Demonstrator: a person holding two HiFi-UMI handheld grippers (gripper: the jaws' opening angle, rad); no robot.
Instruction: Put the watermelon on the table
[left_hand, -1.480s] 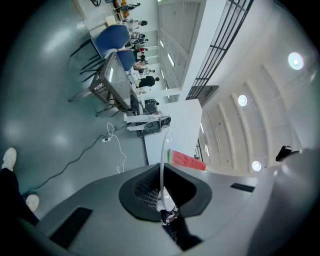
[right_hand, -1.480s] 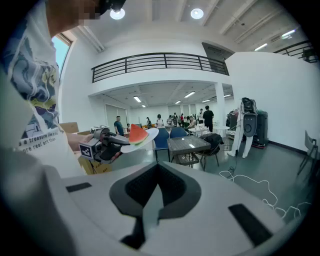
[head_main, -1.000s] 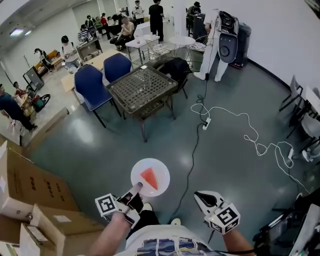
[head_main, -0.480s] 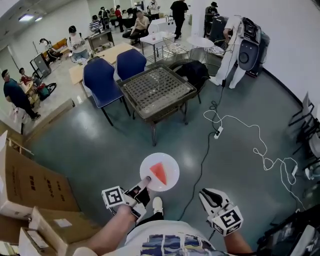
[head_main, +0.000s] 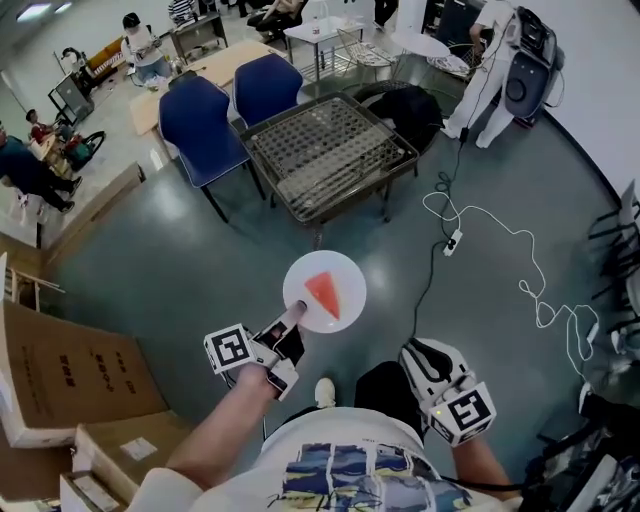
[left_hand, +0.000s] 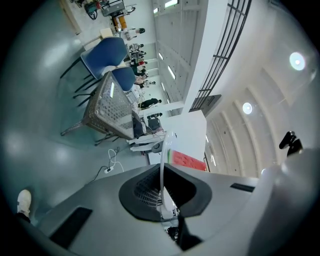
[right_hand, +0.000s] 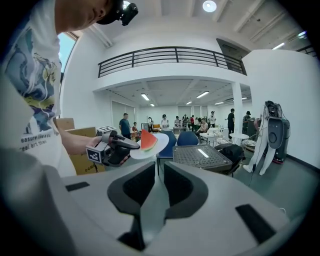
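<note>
You've walked closer to the counter (head_main: 330, 150). Your left fingers (head_main: 288, 325) still pinch the plate (head_main: 345, 275) with the watermelon (head_main: 323, 294); right fingers (head_main: 428, 360) are closed, empty. Nearly there.

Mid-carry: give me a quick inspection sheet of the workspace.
Surface: mesh-top table ahead, nothing seen on it, not yet reached.
Job's things: watermelon slice lies on white plate, carried above the floor.
Clutter: cardboard boxes at left.
Grippers: left gripper shut on the plate's rim; right gripper shut, empty.
Cables: white cable and power strip on the floor right of the table; black cable beside them.
Surroundings: blue chairs behind the table; people at far end.
</note>
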